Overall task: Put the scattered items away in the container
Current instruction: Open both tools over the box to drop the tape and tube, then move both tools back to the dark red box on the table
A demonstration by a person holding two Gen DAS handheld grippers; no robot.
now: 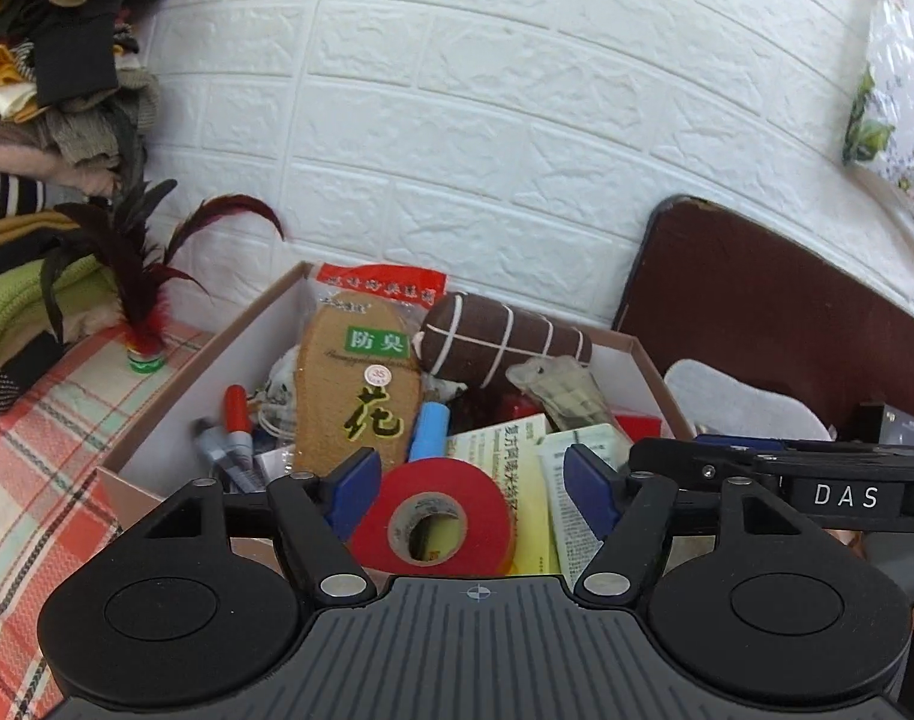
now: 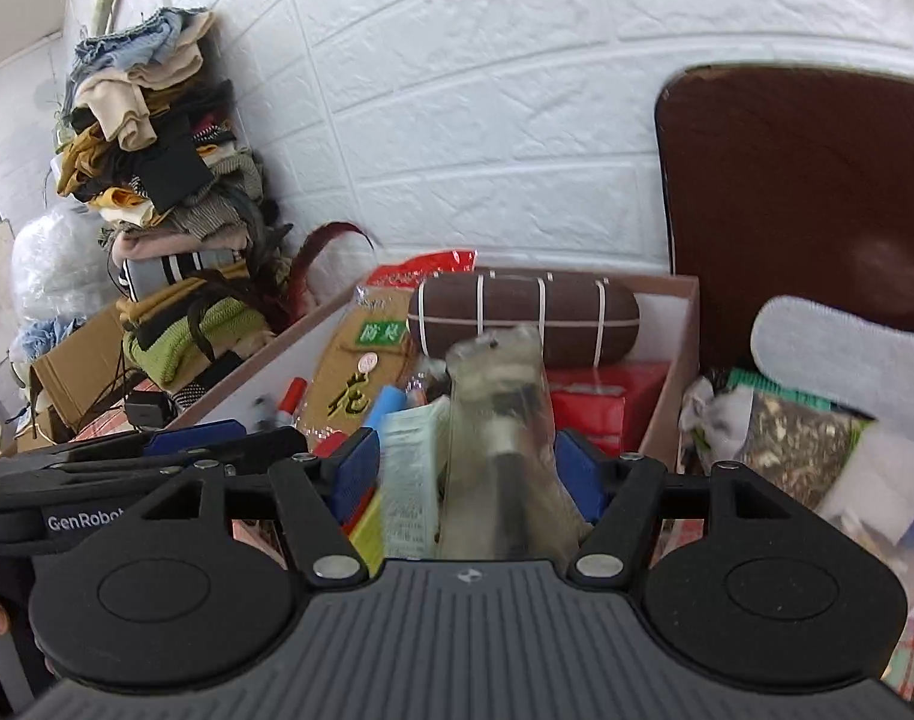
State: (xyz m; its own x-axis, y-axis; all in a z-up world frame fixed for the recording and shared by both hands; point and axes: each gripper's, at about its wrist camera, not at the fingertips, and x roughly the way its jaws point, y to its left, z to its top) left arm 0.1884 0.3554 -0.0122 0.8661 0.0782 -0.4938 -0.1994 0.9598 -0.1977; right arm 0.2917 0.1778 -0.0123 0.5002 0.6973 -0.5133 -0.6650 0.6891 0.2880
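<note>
Left gripper (image 1: 475, 489), jaws wide apart, brackets a red tape roll (image 1: 433, 519) lying in the near part of the cardboard box (image 1: 157, 420). Right gripper (image 2: 466, 474), jaws likewise spread, frames a blurred clear plastic packet (image 2: 502, 420) over the box's right half; grip on either cannot be told

A white wall (image 1: 487, 90) with a raised brick pattern fills the background in even daylight. A tall pile of folded clothes (image 2: 157, 138) leans against it on the left, and a dark brown rounded chair back (image 2: 805, 192) stands on the right. A red and white checked cloth (image 1: 31, 450) covers the surface below.
</note>
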